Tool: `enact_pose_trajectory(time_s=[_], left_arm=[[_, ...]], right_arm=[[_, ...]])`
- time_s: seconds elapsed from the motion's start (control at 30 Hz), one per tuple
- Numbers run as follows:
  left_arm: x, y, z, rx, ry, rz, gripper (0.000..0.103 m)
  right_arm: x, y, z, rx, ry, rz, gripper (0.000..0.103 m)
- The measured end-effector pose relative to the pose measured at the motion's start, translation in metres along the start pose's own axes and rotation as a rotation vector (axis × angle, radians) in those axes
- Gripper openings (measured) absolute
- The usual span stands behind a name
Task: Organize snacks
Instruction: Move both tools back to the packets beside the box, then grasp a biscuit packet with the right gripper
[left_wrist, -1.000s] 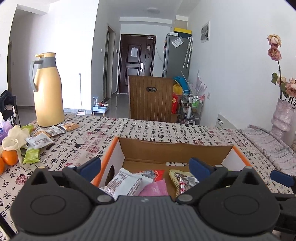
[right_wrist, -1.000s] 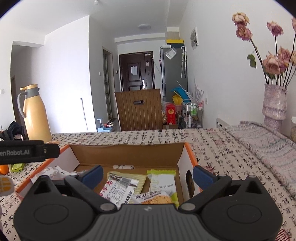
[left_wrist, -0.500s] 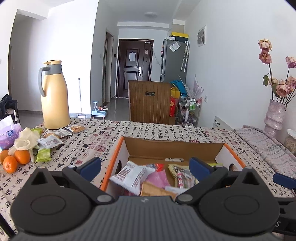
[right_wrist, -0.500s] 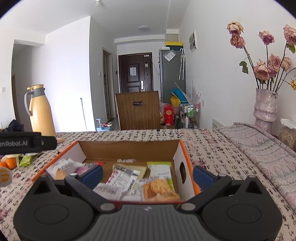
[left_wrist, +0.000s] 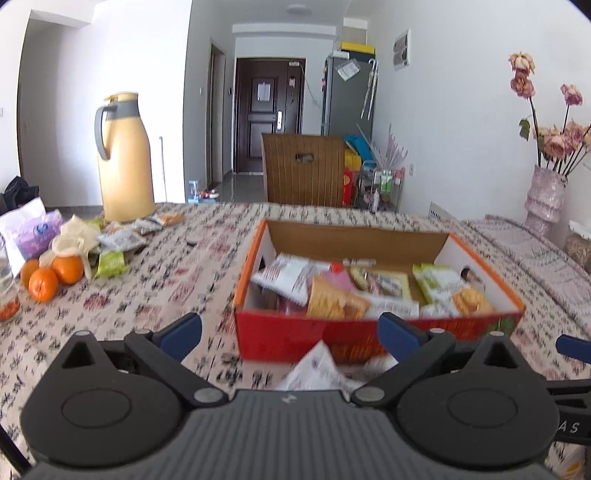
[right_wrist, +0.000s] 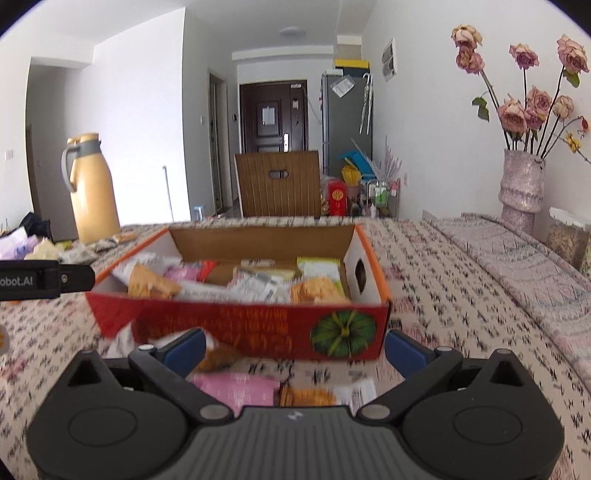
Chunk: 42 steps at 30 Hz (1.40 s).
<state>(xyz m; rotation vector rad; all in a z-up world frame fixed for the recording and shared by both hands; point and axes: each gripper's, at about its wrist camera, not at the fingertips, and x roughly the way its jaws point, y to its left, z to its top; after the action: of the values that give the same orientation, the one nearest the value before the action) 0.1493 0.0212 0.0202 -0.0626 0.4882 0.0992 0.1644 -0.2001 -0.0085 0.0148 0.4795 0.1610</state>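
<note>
Both grippers are hanging low over the patterned tablecloth (right_wrist: 461, 273) with nothing between their blue pads: the left gripper (left_wrist: 290, 334) is standing wide apart and empty, and so is the right gripper (right_wrist: 295, 347). Ahead of both is sitting the red cardboard box (right_wrist: 255, 334), already holding a good heap of packets (left_wrist: 354, 291), so much of the sorting looks done. What is left, as far as can be judged, is lying in two places. Just below and in front of the right gripper, a pink packet (right_wrist: 236, 387), an orange biscuit packet (right_wrist: 306, 397) and a white one are lying loose on the cloth, close to the near wall of the box. Far ahead and to the left of the left gripper, more loose snacks (left_wrist: 125, 236) are lying near the yellow thermos jug (left_wrist: 123, 158), beside the oranges (left_wrist: 55, 275). The left view is showing that far pile plainly, while the right view is giving only its edge; the right view alone is showing the pink and orange packets at the box's foot, where the left view is catching only a white wrapper (left_wrist: 321, 369).
</note>
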Motion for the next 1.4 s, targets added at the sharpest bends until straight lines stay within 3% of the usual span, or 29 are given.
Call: enact_pose_trajectory(time_s=[0.43, 0.7, 0.93, 1.13, 1.4], left_arm=[[0.005, 0.018, -0.042, 0.03, 0.088, -0.011, 0.103], [0.016, 0.02, -0.052, 0.016, 0.101, -0.023, 0.103], [0.022, 0.021, -0.055, 0.003, 0.113, -0.027, 0.103], [0.023, 0.022, -0.056, -0.005, 0.117, -0.03, 0.103], [0.023, 0.021, -0.057, -0.008, 0.116, -0.028, 0.103]], right_arm=[[-0.006, -0.006, -0.038, -0.007, 0.099, -0.009, 0.103], [0.004, -0.021, -0.032, -0.009, 0.106, -0.06, 0.103], [0.032, -0.03, -0.025, -0.053, 0.17, -0.09, 0.103], [0.062, -0.028, -0.026, -0.066, 0.242, -0.073, 0.103], [0.067, -0.037, -0.029, -0.003, 0.245, -0.041, 0.103]])
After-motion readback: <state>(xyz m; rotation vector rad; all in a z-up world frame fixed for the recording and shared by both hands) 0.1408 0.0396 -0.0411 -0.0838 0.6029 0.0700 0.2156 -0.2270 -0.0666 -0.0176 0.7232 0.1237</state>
